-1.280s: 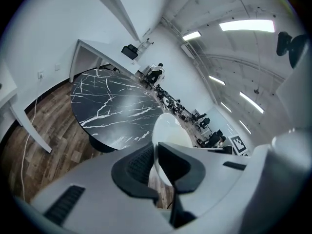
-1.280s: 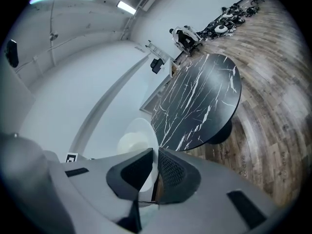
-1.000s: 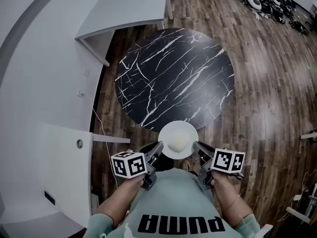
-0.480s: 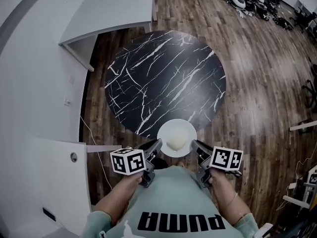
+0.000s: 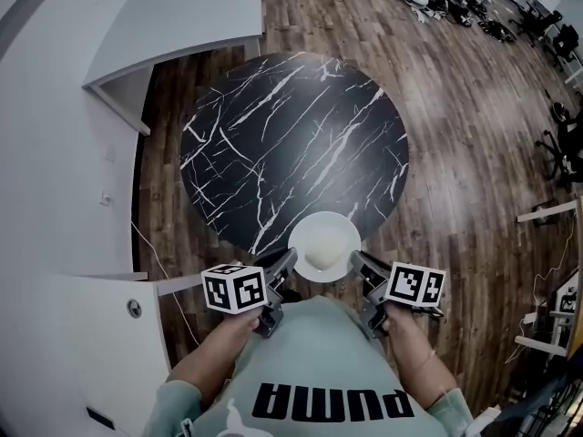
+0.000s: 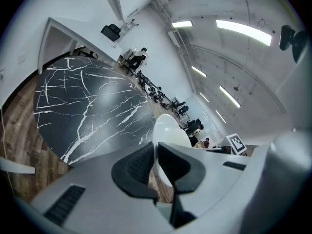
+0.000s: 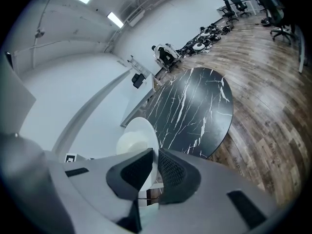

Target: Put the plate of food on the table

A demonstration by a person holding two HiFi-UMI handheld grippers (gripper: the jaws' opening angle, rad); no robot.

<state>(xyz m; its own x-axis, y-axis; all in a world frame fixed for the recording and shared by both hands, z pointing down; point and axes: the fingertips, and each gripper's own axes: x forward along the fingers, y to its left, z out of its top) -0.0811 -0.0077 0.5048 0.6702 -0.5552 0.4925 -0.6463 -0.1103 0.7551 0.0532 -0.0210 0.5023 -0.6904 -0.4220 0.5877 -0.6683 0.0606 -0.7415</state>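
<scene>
White plate rim's clamping escapes the head view.

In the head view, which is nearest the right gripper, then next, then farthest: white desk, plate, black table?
1. plate, held by the right gripper, at its left.
2. black table, straight ahead.
3. white desk, far left.

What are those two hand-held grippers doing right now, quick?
Left hand-held gripper: closed on the left rim of the plate.
Right hand-held gripper: closed on the plate's right rim.
</scene>
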